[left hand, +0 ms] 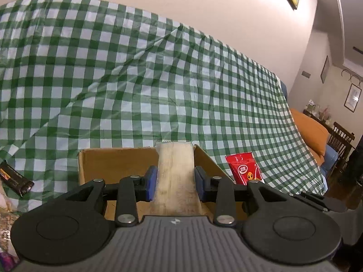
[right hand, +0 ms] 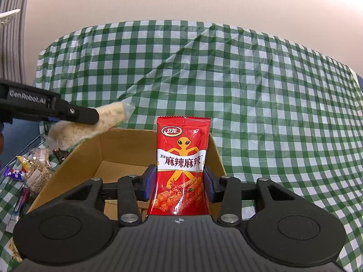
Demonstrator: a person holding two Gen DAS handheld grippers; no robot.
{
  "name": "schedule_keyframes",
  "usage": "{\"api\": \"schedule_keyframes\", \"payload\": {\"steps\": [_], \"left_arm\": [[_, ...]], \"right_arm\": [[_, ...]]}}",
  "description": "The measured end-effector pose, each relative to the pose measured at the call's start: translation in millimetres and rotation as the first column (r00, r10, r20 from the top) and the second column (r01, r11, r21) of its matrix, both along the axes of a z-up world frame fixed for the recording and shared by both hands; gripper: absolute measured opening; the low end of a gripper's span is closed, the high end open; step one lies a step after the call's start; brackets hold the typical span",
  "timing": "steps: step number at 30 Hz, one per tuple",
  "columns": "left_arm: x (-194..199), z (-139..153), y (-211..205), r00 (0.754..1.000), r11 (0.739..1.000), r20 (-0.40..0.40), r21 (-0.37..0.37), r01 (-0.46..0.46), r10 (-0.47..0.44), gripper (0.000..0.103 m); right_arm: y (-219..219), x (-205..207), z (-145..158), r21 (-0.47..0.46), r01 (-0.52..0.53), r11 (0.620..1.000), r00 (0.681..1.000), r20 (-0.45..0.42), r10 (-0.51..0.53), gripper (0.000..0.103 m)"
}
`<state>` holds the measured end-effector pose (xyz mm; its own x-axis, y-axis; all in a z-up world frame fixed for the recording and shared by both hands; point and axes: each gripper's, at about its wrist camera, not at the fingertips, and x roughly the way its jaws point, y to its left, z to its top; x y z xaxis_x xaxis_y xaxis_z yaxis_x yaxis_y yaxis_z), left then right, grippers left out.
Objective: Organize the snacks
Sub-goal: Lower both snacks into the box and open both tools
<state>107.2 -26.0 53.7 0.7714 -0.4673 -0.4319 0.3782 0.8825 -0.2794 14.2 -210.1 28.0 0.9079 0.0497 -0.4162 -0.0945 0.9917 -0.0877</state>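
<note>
Left gripper (left hand: pixel 175 182): pinching a pale rice-cake bar (left hand: pixel 175 172) in clear wrap, blue pads against both long sides; the bar points forward over the box.
Right gripper (right hand: pixel 180 184): clamped on a red snack packet (right hand: pixel 182 165), held upright at the near right side of the box.
Cardboard box (right hand: pixel 90 158): open-topped, standing on the bench; the visible part of its floor is bare.
Bench cover (right hand: pixel 261 104): green and white checked cloth (left hand: pixel 136 79), wrinkled.
Loose snacks (right hand: pixel 34 170): several wrapped pieces lying on the cloth left of the box; a dark bar (left hand: pixel 14 179) lies apart there.
Cross-check: the red packet shows beside the box's right wall in the left wrist view.
</note>
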Motion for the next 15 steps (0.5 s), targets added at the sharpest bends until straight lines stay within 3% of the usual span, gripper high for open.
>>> {"api": "schedule_keyframes", "payload": {"steps": [15], "left_arm": [[7.0, -7.9, -7.6, 1.0, 0.999, -0.02, 0.036, -0.018, 0.019, 0.039]], "right_arm": [[19.4, 10.7, -4.4, -0.028, -0.018, 0.999, 1.0, -0.023, 0.017, 0.045]]}}
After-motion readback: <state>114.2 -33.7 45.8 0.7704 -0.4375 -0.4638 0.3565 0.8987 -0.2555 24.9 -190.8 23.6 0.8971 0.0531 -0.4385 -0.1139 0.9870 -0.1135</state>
